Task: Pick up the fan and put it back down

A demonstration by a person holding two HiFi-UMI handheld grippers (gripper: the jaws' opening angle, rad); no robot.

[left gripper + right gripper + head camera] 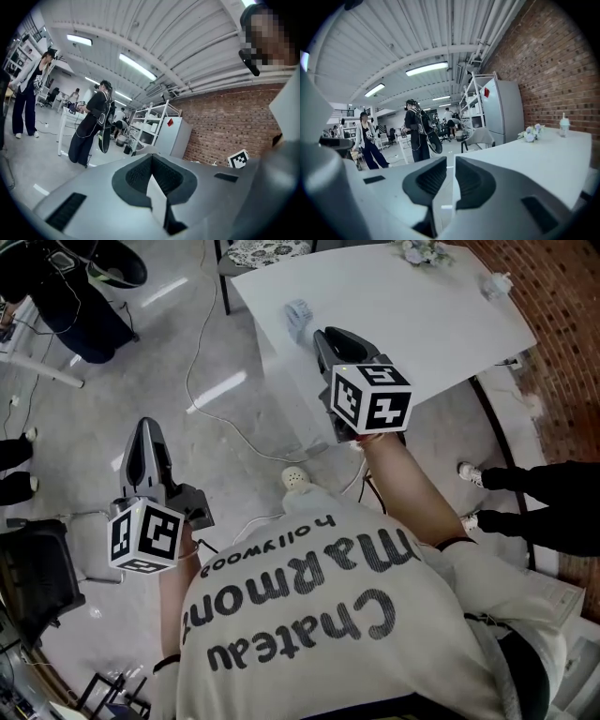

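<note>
A small pale blue-white thing, apparently the fan (pixel 298 315), lies near the left edge of the white table (pixel 422 324). My right gripper (pixel 324 337) hovers at that edge, its tips just short of the fan and to its lower right. Its jaws stand a narrow slit apart with nothing between them (pixel 450 176), and the fan is hidden in the right gripper view. My left gripper (pixel 146 427) hangs over the bare floor, well left of the table. Its jaws meet at the tip and hold nothing (pixel 151 159).
Flowers (pixel 422 251) and a small white bottle (pixel 497 284) stand at the table's far side. A cable (pixel 202 381) runs over the floor. A chair (pixel 267 251) stands behind the table. A person's feet (pixel 525 479) are at the right; other people (pixel 417 136) stand further off.
</note>
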